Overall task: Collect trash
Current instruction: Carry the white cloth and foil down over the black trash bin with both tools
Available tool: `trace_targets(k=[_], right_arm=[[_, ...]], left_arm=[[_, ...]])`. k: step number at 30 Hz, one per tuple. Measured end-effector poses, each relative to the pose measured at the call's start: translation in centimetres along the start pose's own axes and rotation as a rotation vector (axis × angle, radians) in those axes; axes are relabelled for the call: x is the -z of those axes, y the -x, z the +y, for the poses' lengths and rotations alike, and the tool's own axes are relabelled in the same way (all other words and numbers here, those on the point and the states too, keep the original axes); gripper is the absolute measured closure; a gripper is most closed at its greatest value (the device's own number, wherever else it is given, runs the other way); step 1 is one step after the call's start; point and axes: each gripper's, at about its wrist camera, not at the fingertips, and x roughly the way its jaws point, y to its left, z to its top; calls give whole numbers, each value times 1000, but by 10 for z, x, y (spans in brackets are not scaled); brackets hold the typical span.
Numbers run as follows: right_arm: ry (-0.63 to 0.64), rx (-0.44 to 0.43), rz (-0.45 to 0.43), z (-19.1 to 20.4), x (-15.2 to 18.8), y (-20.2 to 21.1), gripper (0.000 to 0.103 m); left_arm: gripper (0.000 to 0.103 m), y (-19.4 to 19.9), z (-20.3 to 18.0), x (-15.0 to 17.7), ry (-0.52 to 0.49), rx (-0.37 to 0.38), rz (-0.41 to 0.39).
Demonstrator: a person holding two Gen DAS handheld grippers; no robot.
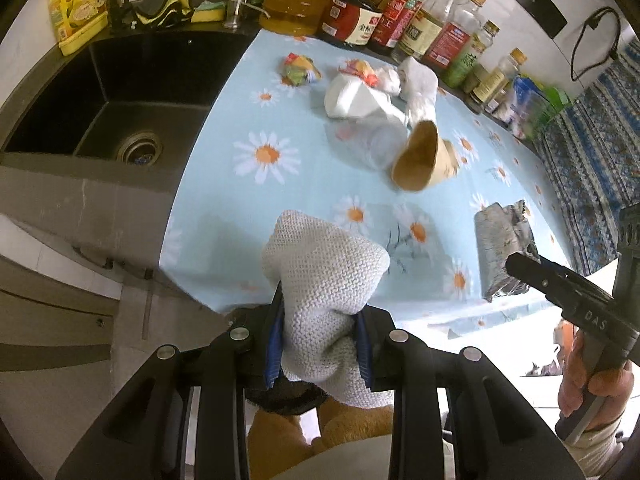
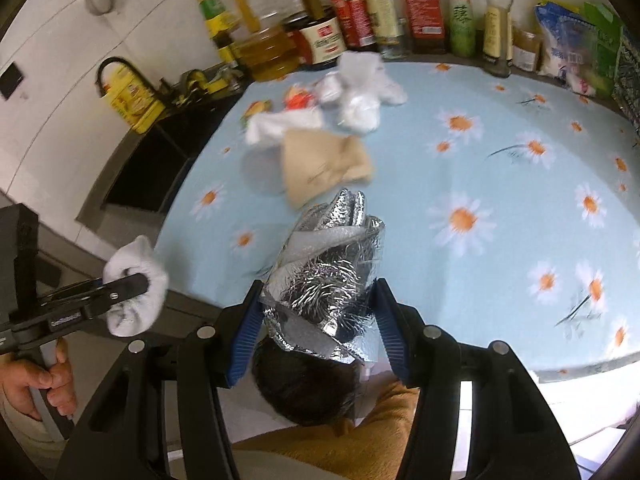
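We hold both loads clear of the daisy tablecloth: the left gripper is clamped on a white knit rag, the right gripper on a crumpled foil wrapper, long axis running forward along the fingers. Remaining trash, the brown paper bag included, lies ahead toward the bottles, nearer the right gripper by our judgement.
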Motion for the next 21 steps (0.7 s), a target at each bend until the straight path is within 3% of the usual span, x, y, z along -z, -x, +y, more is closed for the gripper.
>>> trace_targets(k=[10, 21], right_arm=[[83, -73, 34, 56, 44, -12, 48], [82, -81, 144, 67, 84, -57, 48]], left_arm=[[75, -7, 22, 47, 10, 33, 66], [75, -42, 42, 83, 31, 43, 171]])
